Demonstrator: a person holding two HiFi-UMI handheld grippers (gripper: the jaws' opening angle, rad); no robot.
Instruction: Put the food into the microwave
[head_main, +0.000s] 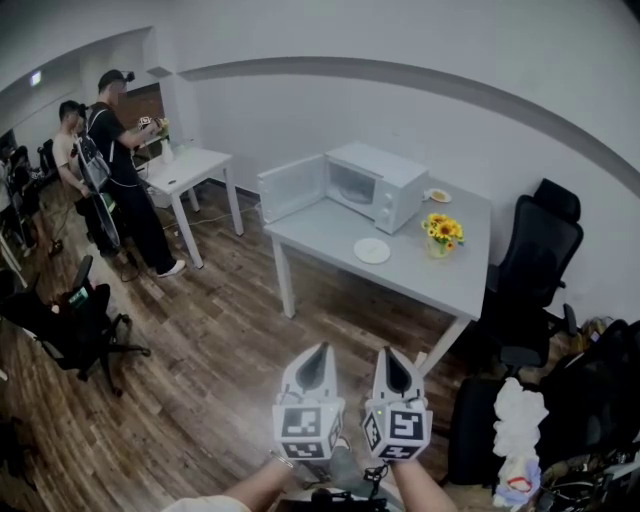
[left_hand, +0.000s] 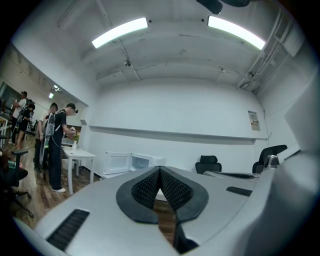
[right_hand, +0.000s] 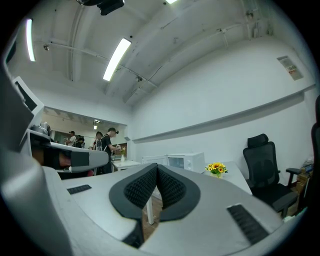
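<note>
**Food on the far table, microwave open, approach not begun**

Food appears to be the yellowish bit on the small dish (head_main: 437, 195) at the back of the table (head_main: 440, 275), just right of the microwave (head_main: 375, 185). It is too small to identify.

Left to right on the table:
- The microwave door (head_main: 292, 186) is swung wide open, and the cavity looks empty from here.
- A white plate (head_main: 372, 250) lies in front of the oven and seems bare.
- A vase of sunflowers (head_main: 441, 231) stands near the small dish.

Both tools hang low over the wooden floor, well apart from the table. The left gripper (head_main: 318, 350) has its ribbed pads (left_hand: 150, 187) pressed together with nothing between them. The right gripper (head_main: 390, 352) is likewise closed and empty.

I judge the task to be at its very start. The next move calls for walking up to the table, parting one gripper's jaws and taking the dish by its rim, held level.
</note>
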